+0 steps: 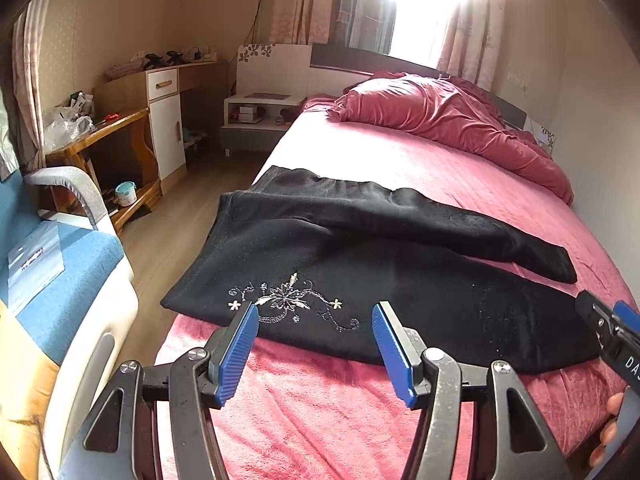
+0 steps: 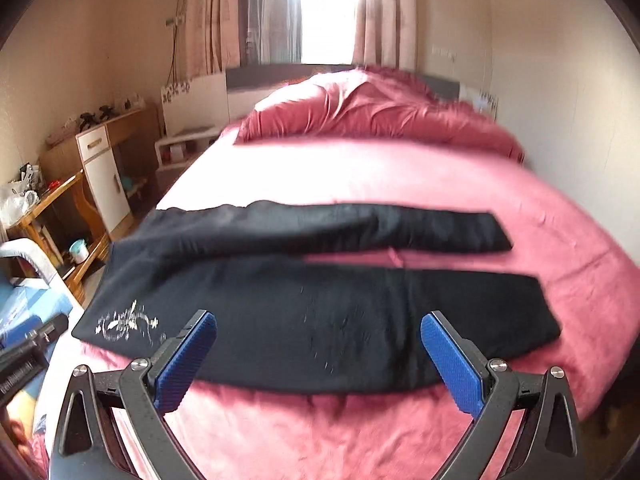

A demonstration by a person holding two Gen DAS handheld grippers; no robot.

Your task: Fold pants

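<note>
While both legs lie apart, folding has not begun: the black pants (image 2: 304, 320) lie flat across the bed (image 2: 360, 176) near its foot edge. Left gripper (image 1: 316, 344) and right gripper (image 2: 318, 356) hover spread, empty, above the near hem.

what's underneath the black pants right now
The black pants lie flat on the pink blanket covering the bed. Anything between pants and blanket is hidden by the fabric.

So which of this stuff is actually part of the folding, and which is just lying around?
Part of the job:
black pants
left gripper, open
right gripper, open
bed

Just lying about:
crumpled red duvet
blue chair
wooden desk
nightstand
</note>
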